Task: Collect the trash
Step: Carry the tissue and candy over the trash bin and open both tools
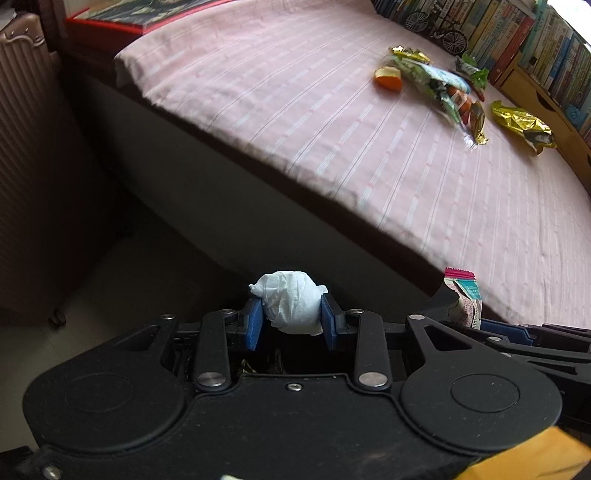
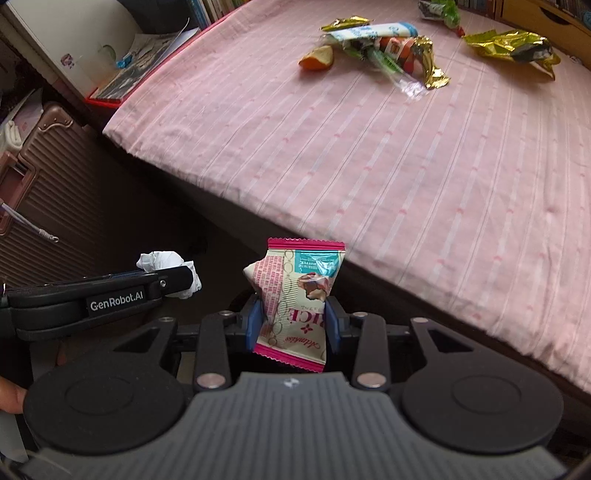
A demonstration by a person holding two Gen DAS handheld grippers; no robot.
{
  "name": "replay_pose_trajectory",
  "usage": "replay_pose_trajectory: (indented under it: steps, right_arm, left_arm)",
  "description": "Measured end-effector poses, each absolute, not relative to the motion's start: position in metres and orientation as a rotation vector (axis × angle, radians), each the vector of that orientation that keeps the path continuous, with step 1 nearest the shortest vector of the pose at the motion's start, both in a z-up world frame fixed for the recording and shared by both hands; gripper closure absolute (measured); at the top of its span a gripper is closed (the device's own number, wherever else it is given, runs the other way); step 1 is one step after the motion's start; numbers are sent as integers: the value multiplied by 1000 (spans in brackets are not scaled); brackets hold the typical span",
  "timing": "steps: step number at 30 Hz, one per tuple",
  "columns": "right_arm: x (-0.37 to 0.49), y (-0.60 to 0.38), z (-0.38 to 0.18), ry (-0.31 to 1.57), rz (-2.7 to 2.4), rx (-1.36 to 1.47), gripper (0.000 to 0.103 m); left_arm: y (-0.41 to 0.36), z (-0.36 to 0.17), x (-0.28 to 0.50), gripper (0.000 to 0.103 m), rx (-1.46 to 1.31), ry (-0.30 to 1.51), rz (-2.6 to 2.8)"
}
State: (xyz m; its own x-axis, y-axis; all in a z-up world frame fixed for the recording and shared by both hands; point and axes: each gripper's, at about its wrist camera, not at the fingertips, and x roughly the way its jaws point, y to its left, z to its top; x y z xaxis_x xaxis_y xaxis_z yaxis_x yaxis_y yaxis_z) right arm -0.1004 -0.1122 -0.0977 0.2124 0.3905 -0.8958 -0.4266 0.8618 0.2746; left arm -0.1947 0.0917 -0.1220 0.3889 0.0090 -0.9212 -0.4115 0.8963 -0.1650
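My left gripper (image 1: pixel 291 314) is shut on a crumpled white tissue (image 1: pixel 290 301), held off the bed's near edge over the dark floor gap. My right gripper (image 2: pixel 293 319) is shut on a pink-edged snack wrapper (image 2: pixel 295 295), just to the right of the left one. The wrapper (image 1: pixel 463 295) and the tissue (image 2: pixel 166 264) each show in the other view. On the pink striped bed (image 1: pixel 295 122) lie an orange peel (image 1: pixel 388 78), a long clear wrapper (image 1: pixel 439 86), gold foil wrappers (image 1: pixel 522 123) and a green wrapper (image 1: pixel 472 72).
A ribbed pink suitcase (image 1: pixel 29 147) stands on the left beside the bed. A red-edged book (image 1: pixel 110 20) lies at the bed's far corner. Shelves of books (image 1: pixel 535 40) run along the far right side. A person's fingers (image 2: pixel 9 397) show at the left edge.
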Motion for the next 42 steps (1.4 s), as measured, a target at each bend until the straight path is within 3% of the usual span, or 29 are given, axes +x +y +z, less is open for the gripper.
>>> replay_pose_trajectory:
  steps: [9,20,23,25,31,42]
  right_arm:
    - [-126,-94,-131,1312,584,-41,61]
    - [-131,-88,-141,1337,572,-63,57]
    - [-131,-87,-142,1336,563,-58,44]
    - [-131,-87,-143,1337,562,-54,42]
    - [-130,-86,-145,1338,554,-52,37]
    - [-126,-83,-143,1333,550,-42,35]
  left_arm:
    - [105,-165,-229,72,-455,1276,279]
    - [100,-178,-237,70,-448,1308,226]
    - [100,-178,-237,55,-456,1308,215]
    - [101,-178,-237,43,-452,1307,217]
    - [104,-181,-233,32,-449,1315,240]
    - [104,-171,-233,26,-435,1302,258]
